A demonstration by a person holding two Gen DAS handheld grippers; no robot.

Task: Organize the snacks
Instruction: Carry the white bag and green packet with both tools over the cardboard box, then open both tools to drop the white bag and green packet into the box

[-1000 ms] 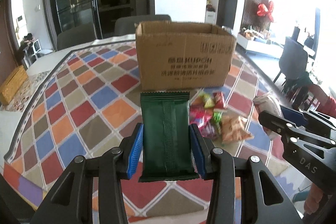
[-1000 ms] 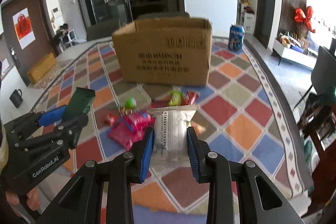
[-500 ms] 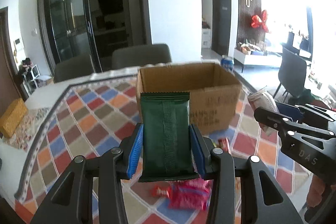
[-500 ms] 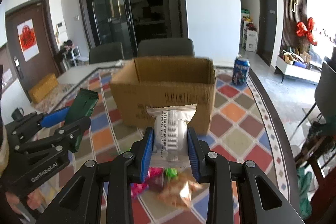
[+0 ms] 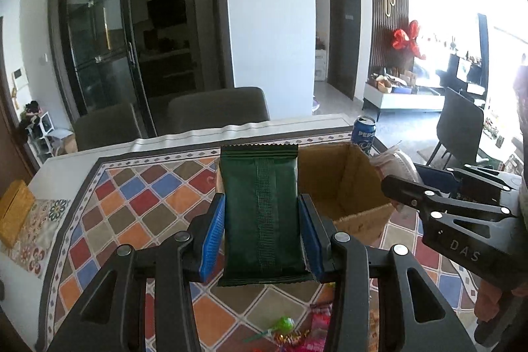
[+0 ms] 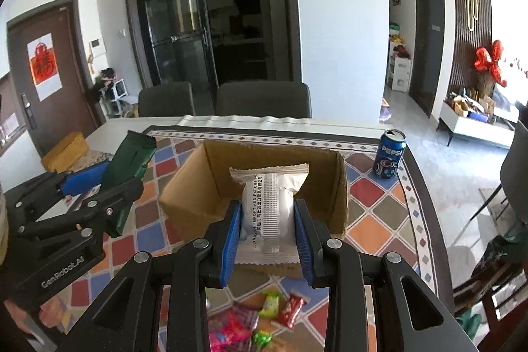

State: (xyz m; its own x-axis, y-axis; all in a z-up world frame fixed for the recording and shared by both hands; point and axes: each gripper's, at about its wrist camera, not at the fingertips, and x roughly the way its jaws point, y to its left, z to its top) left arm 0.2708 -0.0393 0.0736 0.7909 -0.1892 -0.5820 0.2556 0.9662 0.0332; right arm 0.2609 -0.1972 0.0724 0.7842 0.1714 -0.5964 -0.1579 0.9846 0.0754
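My left gripper is shut on a dark green snack packet, held upright in the air at the near left edge of an open cardboard box. My right gripper is shut on a white snack packet, held over the box's near wall. The box inside looks empty. The right gripper shows in the left wrist view, and the left gripper with its green packet shows in the right wrist view. Several loose candies lie on the table below.
The table has a colourful diamond-pattern cloth. A blue Pepsi can stands right of the box near the table edge. Two grey chairs stand behind the table. A yellow box sits at far left.
Both grippers have risen and moved forward with their packets. The box now appears from above, with its inside showing, and the loose candies have dropped to the bottom of both views.
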